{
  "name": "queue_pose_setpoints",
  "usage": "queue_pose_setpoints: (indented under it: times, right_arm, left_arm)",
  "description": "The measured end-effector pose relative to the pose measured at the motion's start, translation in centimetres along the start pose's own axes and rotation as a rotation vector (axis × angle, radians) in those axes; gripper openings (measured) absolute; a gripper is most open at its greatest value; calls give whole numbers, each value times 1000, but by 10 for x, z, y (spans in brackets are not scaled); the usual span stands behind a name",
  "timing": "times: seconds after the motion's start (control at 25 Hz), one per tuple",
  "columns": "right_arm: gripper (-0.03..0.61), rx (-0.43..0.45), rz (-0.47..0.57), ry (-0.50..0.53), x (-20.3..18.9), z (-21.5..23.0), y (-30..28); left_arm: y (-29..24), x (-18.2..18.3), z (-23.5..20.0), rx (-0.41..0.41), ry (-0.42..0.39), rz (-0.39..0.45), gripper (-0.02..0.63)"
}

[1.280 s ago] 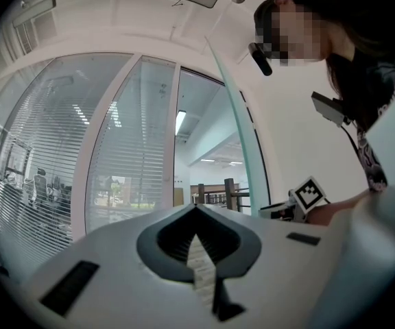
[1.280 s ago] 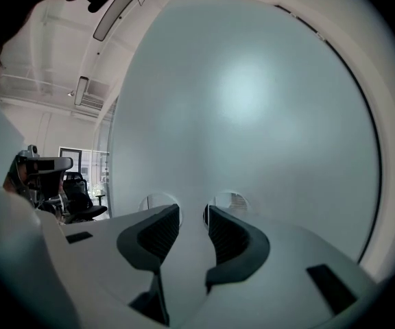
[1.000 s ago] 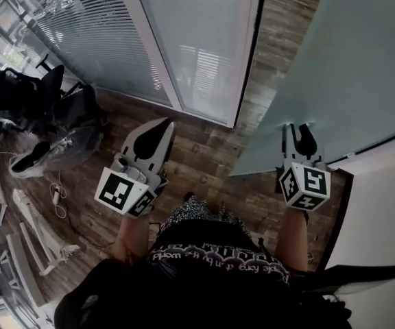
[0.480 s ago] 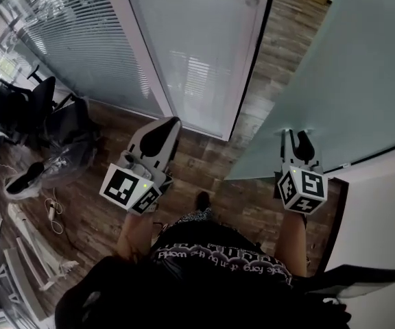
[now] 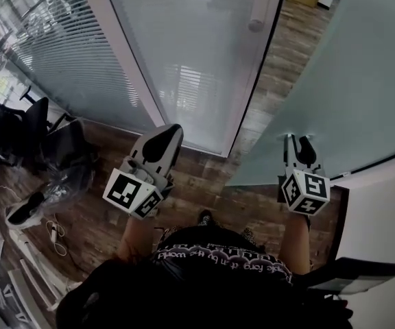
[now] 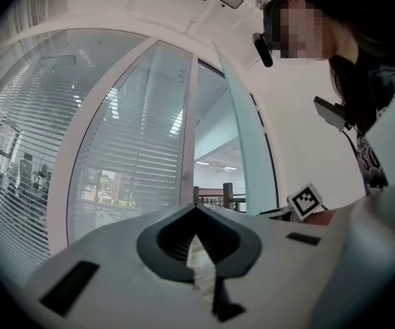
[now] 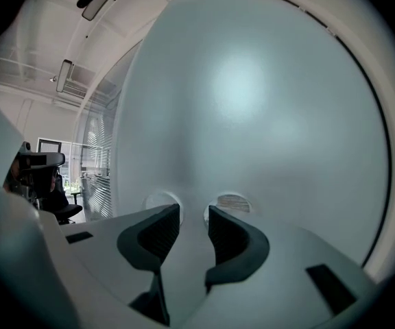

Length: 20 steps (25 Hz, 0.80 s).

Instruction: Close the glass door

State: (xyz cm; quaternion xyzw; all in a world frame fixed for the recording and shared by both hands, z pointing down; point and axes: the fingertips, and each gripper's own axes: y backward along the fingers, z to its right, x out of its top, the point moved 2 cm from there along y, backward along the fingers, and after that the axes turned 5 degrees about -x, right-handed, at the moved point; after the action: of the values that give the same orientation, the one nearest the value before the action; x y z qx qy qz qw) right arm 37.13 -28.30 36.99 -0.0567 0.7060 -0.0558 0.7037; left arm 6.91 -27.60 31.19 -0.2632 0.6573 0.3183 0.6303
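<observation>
Overhead, steeply down (glass door (image 5: 348,67) shared)

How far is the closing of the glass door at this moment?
Nothing looks finished: the glass door stands open, with wooden floor showing between it and the fixed glass panel. In hand: the right gripper, jaws apart, is at its frosted surface. Still to do: swinging it shut. The left gripper is shut, empty.

Dark wood-plank floor (image 5: 208,177) underfoot, bounded on the right by a white wall (image 5: 382,214). Black office chairs (image 5: 64,139) bunched at the floor's left edge, just beside slatted window blinds (image 5: 46,40). White cables (image 5: 55,233) strewn nearer along that same edge.
</observation>
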Motion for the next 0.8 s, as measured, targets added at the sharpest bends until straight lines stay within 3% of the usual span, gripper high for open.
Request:
queue_pose_setpoints:
  times: [0.4,0.8]
  right_arm:
    - [133,-46,1,58,12,3,-50]
    - [133,-72,8,50,22,13,-92]
  left_arm:
    - [-28,0,-24,-85,10,-1,2]
    - [-41,-5,-50,-44,33,9,2]
